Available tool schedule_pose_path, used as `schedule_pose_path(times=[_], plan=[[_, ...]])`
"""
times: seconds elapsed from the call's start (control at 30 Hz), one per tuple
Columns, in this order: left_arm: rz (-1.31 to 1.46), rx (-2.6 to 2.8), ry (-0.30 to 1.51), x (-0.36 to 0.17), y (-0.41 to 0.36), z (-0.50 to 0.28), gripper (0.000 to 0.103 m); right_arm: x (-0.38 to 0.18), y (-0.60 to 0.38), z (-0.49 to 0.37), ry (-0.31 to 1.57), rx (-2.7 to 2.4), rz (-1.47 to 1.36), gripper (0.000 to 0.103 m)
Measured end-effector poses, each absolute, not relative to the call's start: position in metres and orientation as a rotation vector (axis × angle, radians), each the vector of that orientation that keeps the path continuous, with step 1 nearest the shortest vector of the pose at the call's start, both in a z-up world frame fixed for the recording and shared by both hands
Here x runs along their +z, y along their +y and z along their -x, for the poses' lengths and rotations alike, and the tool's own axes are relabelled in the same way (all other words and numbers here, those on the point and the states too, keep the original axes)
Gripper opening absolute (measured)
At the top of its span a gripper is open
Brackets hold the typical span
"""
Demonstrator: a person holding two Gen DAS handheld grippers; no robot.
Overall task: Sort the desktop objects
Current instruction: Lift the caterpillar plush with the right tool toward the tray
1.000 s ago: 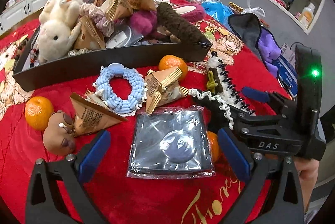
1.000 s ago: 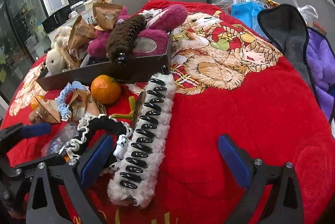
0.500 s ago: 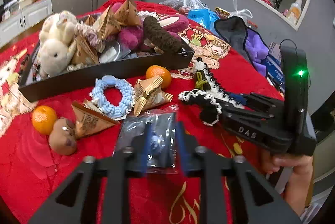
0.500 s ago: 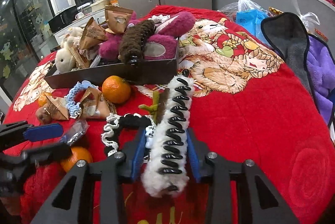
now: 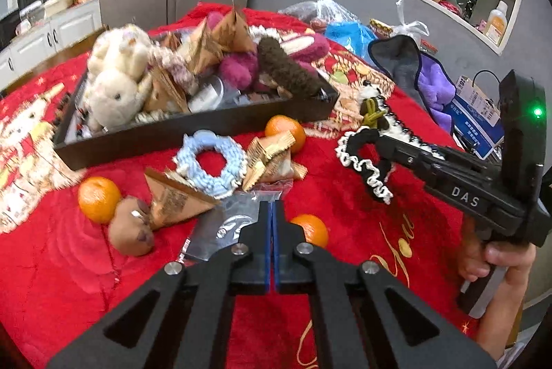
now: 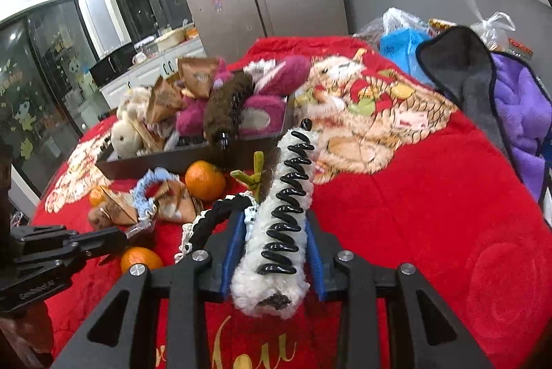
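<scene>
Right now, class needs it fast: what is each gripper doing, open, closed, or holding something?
Left gripper: closed on the clear plastic packet.
Right gripper: closing on the fluffy white hair clip with black teeth.

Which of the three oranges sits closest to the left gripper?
The orange just right of the left gripper; the other two lie by the tray and the brown toy.

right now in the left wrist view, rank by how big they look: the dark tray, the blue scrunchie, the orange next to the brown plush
1. dark tray, far the largest
2. blue scrunchie
3. orange beside the brown plush, smallest, though nearer the camera than the tray.
</scene>
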State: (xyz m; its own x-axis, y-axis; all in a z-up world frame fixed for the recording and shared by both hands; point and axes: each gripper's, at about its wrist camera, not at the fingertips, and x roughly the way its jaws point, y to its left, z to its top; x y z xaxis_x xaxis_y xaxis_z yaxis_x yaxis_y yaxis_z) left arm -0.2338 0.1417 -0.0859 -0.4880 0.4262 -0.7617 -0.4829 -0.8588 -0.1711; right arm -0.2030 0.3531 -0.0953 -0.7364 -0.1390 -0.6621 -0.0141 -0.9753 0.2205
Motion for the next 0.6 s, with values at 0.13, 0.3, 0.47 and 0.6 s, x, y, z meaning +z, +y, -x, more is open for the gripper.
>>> schedule_pose_path(times=[0.13,0.3,0.47,0.6], plan=[[1.139,2.365,0.081,-0.074,0.135,0.232,0.001,-0.084,0.354,0.200,-0.330,-2.857,-1.076,0.034],[1.087,2.416,0.064,-0.053,0.121,0.225,0.001,-0.072,0.349,0.194,-0.321,-2.867,-1.043,0.034],[1.031,2.444,0.067,-0.037,0.113,0.212,0.001,-0.057,0.341,0.182,-0.291,-2.868,-0.991,0.034],[1.040,2.439,0.063,-0.039,0.109,0.203,0.001,-0.057,0.336,0.172,-0.259,-2.867,-1.002,0.034]])
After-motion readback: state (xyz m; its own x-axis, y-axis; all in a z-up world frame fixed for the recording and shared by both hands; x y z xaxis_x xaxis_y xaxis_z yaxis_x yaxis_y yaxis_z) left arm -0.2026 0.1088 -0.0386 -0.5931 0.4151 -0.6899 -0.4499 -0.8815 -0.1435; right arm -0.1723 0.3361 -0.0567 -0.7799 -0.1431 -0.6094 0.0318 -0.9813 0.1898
